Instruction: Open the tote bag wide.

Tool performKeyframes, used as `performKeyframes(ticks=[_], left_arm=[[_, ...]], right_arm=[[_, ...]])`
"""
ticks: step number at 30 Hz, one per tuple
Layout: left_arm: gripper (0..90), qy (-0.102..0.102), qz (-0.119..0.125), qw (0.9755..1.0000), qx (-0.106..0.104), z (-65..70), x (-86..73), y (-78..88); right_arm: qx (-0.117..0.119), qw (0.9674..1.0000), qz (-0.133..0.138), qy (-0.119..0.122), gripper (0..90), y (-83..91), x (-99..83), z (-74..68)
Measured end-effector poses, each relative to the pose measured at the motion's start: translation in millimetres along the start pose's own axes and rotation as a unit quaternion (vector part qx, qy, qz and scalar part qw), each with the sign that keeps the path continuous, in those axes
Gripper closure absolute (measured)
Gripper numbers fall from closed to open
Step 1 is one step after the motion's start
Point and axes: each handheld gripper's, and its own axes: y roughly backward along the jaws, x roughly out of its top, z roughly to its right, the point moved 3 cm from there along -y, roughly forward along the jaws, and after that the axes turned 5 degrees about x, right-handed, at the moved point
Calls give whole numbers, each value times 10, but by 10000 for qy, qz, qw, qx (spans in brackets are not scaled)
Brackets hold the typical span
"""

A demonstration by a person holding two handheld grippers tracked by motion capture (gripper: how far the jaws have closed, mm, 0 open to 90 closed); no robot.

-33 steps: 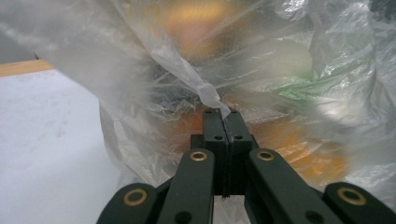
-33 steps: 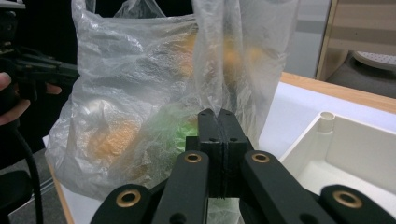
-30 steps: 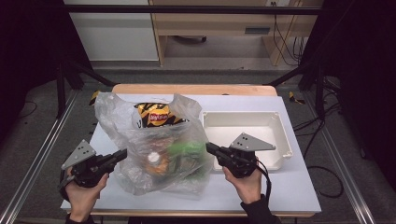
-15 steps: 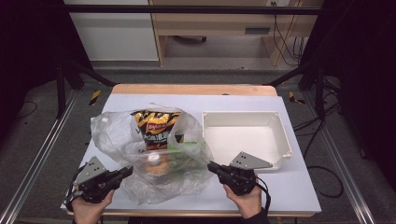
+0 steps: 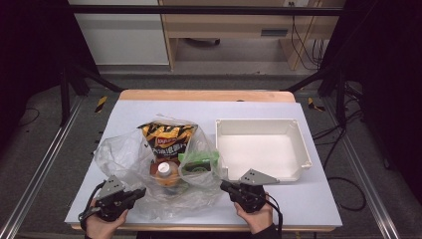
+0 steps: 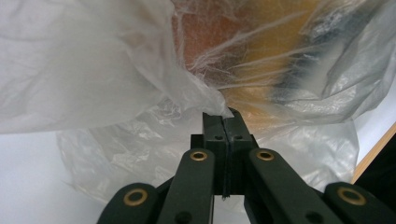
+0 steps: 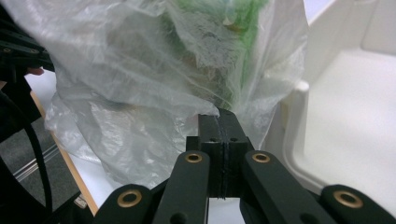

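A clear plastic bag (image 5: 124, 154) lies slumped on the white table (image 5: 318, 209). Inside it are a black-and-yellow chips bag (image 5: 166, 137), a white-capped orange bottle (image 5: 164, 172) and a green packet (image 5: 199, 162). My left gripper (image 5: 141, 191) sits low at the bag's near left corner, and in the left gripper view its jaws (image 6: 225, 115) are shut on a fold of the film (image 6: 205, 95). My right gripper (image 5: 224, 185) is at the near right corner, shut on the film (image 7: 205, 105) in the same way, with the gripper (image 7: 219, 115) close to the green packet (image 7: 210, 28).
A white empty tray (image 5: 298, 144) stands right of the bag, and its rim (image 7: 299, 121) is close beside my right gripper. The table's wooden near edge (image 6: 373, 149) is just behind both hands. A metal frame rail runs down each side.
Both grippers have come down toward the table's near edge with the bag's corners in them. The bag has sunk and spread out flat around its contents.
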Motion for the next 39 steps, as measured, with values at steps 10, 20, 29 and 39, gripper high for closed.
performKeyframes(ticks=[10,20,29,39], left_arm=[[899,-68,-468,9988,142,-15,-131,-228],[685,188,-66,9998,97,-52,-126,-147],[353,402,787,9957,276,-76,64,156],[276,544,1316,9891,366,-165,318,390]], right_arm=[[-207,9992,-335,10,896,-160,-171,37],[-354,9982,-425,218,773,-211,-229,9],[-291,9982,219,471,548,82,-35,-108],[-286,9950,683,667,409,227,258,-218]])
